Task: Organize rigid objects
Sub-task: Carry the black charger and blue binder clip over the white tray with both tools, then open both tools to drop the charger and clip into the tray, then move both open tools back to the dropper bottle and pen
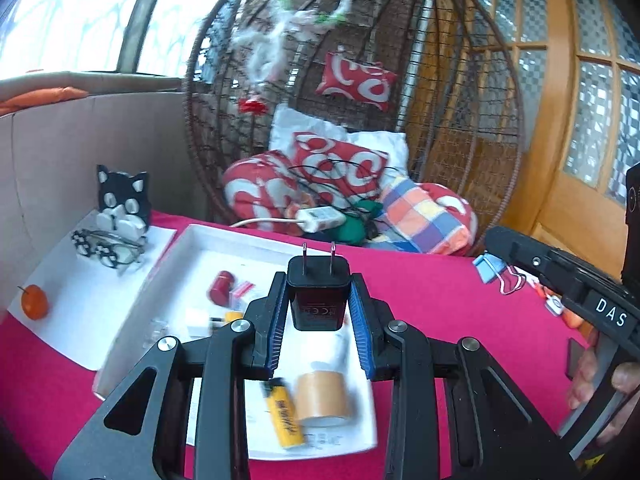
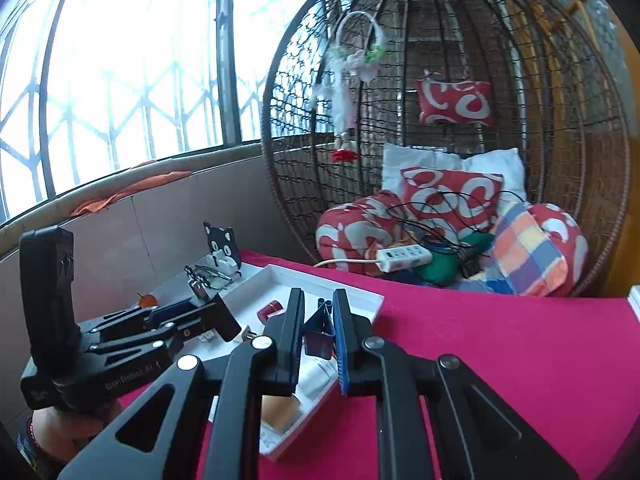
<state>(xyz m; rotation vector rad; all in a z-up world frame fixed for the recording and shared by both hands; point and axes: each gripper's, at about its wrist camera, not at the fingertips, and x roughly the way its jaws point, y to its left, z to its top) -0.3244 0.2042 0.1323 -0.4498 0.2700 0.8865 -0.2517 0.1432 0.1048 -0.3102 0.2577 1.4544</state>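
Note:
My left gripper (image 1: 318, 292) is shut on a black plug adapter (image 1: 317, 294), prongs pointing up, held above the white tray (image 1: 188, 240). In the tray lie a yellow lighter (image 1: 283, 416), a roll of tan tape (image 1: 323, 398), a red cylinder (image 1: 220, 288) and small white pieces. My right gripper (image 2: 318, 316) is shut on a dark binder clip (image 2: 320, 332) over the tray's right side (image 2: 372, 300). The left gripper (image 2: 188, 320) also shows in the right wrist view, and the right gripper's finger (image 1: 560, 268) in the left wrist view.
The table has a pink cloth (image 2: 480, 340). A cat-shaped holder (image 1: 122, 200) with glasses (image 1: 108, 248) and a small orange fruit (image 1: 35, 301) stand on white paper at left. A blue binder clip (image 1: 490, 266) and small items lie right. A wicker egg chair (image 2: 440, 120) with cushions stands behind.

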